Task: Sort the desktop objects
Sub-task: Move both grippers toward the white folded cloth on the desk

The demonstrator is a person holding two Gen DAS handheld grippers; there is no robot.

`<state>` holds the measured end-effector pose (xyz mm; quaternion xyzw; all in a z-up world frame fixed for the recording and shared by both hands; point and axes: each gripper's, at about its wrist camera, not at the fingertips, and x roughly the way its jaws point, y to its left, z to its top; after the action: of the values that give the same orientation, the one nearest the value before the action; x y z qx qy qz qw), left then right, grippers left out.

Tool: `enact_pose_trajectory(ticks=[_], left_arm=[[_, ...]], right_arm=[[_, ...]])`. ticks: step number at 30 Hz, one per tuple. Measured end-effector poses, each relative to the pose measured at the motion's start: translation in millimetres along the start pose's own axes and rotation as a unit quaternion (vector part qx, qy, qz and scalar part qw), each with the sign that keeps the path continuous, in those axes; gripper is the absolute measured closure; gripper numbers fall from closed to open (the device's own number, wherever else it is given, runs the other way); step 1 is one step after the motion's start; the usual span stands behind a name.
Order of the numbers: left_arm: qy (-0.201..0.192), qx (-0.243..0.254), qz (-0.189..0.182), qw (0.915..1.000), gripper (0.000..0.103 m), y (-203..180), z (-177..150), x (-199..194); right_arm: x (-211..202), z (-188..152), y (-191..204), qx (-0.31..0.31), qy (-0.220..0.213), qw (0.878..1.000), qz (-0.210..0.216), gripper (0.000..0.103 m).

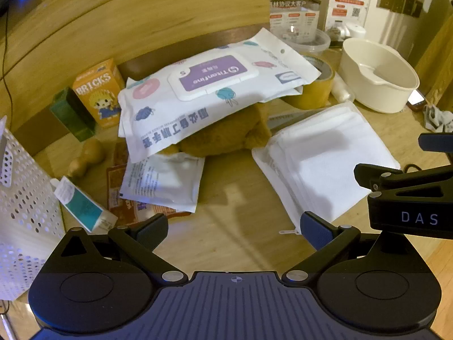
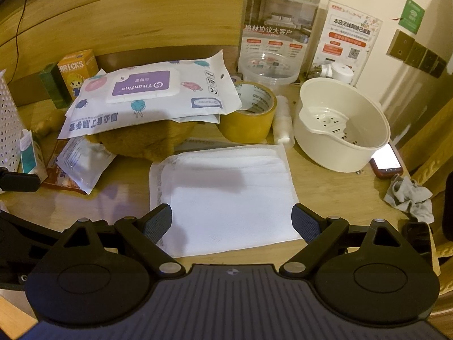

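Flat white mask pack (image 2: pixel 226 195) lying on the wooden desk (image 2: pixel 325 198), right in front of the right gripper (image 2: pixel 232 223), jaws spread wide above its near edge, nothing gripped. Left gripper (image 1: pixel 235 229) just alongside, also gaping wide and empty, hovering over bare desk with the pack's corner beside its right finger. Behind the pack, a brown plush toy (image 2: pixel 147 141) buried under a big wipes packet (image 2: pixel 147 93). Leaning on that packet's right end, a roll of yellow tape (image 2: pixel 249 119). Further right, a cream colander bowl (image 2: pixel 342 130), a phone (image 2: pixel 386 164) tucked beside it. Off left, an orange BRICKS box (image 1: pixel 99 90), a small tube (image 1: pixel 82 204) and a white perforated basket (image 1: pixel 25 204).
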<state>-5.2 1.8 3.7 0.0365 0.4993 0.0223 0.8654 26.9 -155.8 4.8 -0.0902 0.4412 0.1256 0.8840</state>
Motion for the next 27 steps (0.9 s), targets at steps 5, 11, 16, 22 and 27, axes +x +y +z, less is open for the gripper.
enact_pose_trajectory(ticks=[5, 11, 16, 22, 27], left_arm=[[0.0, 0.002, 0.0, 1.0, 0.0, -1, -1, 0], [0.001, 0.004, -0.001, 1.0, 0.0, -4, -1, 0], [0.002, 0.005, 0.0, 1.0, 0.0, -5, -2, 0], [0.005, 0.002, 0.0, 1.0, 0.0, -4, -5, 2], [0.007, -0.009, 0.011, 0.9999, 0.0, 6, -17, 5]], right_arm=[[0, 0, 0, 0.001, 0.001, 1.0, 0.0, 0.01], [0, -3, -2, 0.005, 0.002, 1.0, 0.001, 0.01], [0, -4, -4, 0.004, 0.005, 1.0, 0.001, 0.01], [2, -5, -4, 0.004, 0.007, 1.0, 0.003, 0.01], [6, -11, -1, -0.004, 0.012, 1.0, 0.002, 0.01]])
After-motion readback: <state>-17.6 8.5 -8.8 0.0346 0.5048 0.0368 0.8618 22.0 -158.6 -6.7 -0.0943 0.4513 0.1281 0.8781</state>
